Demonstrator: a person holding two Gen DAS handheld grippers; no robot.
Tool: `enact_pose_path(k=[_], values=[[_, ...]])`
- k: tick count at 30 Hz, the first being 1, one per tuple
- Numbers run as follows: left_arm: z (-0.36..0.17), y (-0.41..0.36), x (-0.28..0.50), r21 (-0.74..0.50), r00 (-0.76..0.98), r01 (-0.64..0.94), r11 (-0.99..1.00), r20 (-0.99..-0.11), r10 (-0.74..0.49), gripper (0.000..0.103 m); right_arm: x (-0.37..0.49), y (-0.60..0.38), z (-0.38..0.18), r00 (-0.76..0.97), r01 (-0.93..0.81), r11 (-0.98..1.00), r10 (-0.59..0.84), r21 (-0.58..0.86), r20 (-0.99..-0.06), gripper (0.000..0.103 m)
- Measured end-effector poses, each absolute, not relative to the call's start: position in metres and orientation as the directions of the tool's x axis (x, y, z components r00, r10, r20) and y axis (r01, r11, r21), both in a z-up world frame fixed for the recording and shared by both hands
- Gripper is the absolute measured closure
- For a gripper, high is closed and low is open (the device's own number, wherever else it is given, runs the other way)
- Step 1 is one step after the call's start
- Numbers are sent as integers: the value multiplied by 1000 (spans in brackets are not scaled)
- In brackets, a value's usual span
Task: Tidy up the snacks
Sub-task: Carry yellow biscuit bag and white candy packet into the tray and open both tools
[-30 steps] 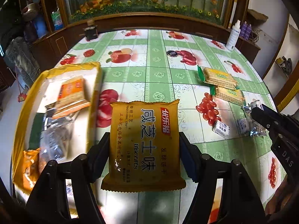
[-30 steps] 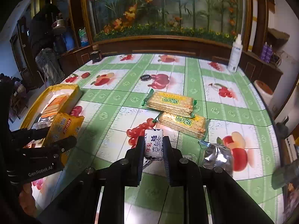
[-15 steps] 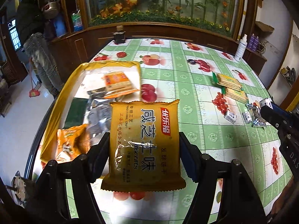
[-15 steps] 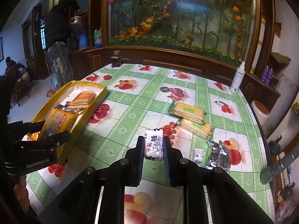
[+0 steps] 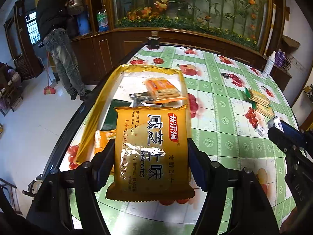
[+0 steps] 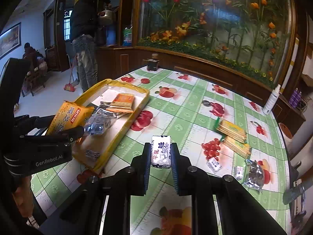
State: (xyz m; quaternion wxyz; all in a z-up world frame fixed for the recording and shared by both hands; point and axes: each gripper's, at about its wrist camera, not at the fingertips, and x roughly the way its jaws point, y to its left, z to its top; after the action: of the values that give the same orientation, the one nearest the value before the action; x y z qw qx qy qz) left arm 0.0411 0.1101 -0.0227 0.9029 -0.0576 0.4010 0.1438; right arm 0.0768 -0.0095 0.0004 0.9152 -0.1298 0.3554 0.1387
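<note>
Our left gripper stands wide, its fingers pressed on the two long edges of a yellow biscuit pack; the pack juts out ahead of the fingertips, over the near end of the yellow tray. Our right gripper is nearly closed on a small white candy, which pokes up just past its tips, with the tray off to the left of them.

We judge the pack light but crushable: the film is glossy and likely slick, so the flat sides are the place to hold it, gently. The candy looks firm and small, held across its width.

The pack hides the tray's middle from the left view. The dark wrappers beyond the left fingertips are hard to read; they may be foil sachets.
</note>
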Motion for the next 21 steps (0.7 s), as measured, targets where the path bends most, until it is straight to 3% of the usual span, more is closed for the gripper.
enact_pose_path(k=[21], values=[[-49,169,50,1,577,-385,923,-780,242,34,142,75,-42,499,-502,852,424,147,-756,84]])
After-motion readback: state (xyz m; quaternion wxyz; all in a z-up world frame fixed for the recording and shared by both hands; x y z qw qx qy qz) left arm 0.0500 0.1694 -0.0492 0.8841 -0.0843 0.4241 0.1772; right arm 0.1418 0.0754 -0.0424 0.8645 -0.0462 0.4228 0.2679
